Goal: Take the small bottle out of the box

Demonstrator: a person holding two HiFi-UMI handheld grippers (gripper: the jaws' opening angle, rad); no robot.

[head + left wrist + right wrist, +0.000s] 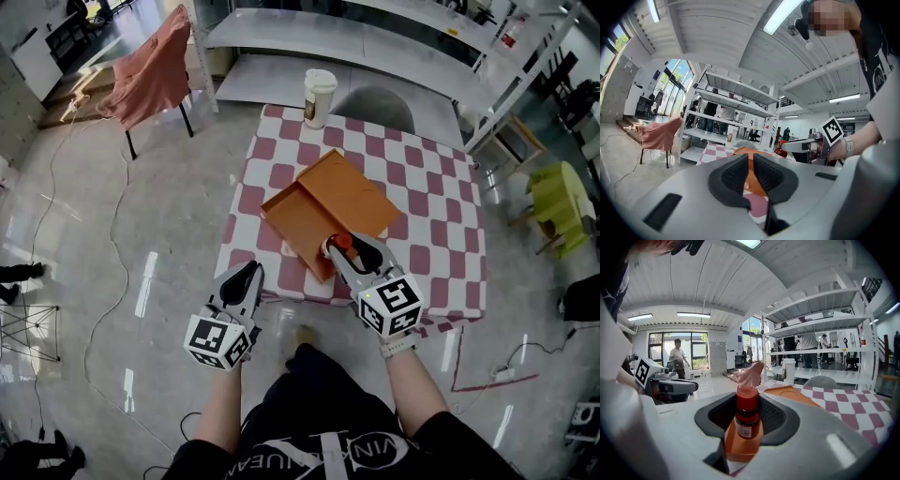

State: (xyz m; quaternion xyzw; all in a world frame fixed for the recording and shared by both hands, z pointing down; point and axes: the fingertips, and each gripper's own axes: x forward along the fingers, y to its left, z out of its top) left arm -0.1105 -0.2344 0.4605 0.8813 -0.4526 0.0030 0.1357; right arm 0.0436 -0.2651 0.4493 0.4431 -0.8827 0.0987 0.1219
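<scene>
Right tongs [344, 246] are clamped on the small red-capped bottle [747, 418], holding it upright above the near corner of the orange box [328, 192] on the checkered counter [441, 216]. Left tongs [751, 169] are empty, barely apart, off the counter's near edge.

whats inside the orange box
The orange box shows only bare orange floor. The right gripper, shut on the small red-capped bottle, covers its near corner, so that part cannot be checked.

Left claw [249, 270] slightly apart; right claw [341, 247] tight in a grip.
</scene>
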